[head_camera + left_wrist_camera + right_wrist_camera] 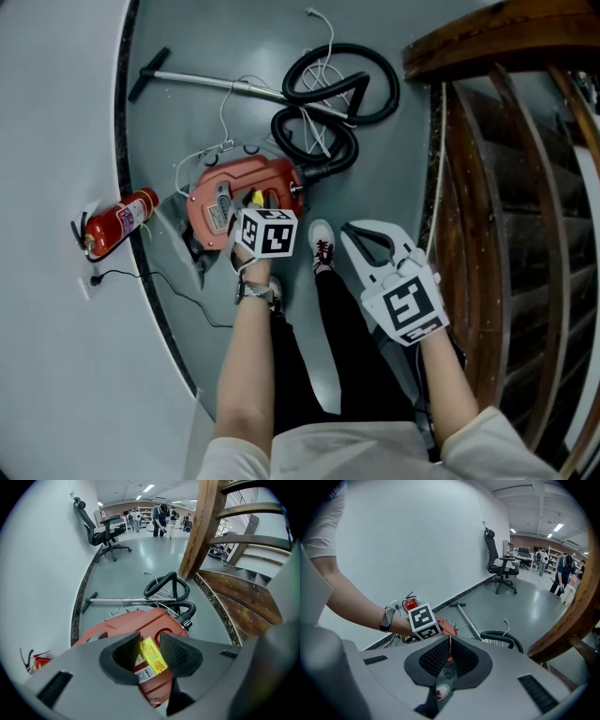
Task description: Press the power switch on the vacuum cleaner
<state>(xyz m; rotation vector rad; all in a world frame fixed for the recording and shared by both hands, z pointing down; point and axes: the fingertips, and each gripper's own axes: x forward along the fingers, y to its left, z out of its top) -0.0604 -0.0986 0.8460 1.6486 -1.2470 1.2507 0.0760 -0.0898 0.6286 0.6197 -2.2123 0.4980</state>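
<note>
A fire extinguisher lies left of the red vacuum cleaner. The left gripper hangs directly over the vacuum cleaner, jaws apart, gripping nothing. Right of the vacuum cleaner, the right gripper has its jaws together.

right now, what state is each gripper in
left gripper: open, holding nothing, jaws apart over the red vacuum cleaner.
right gripper: shut, holding nothing.

An orange-red plastic vacuum cleaner body shows a yellow sticker between the left gripper's black cross-hatched pads.
</note>
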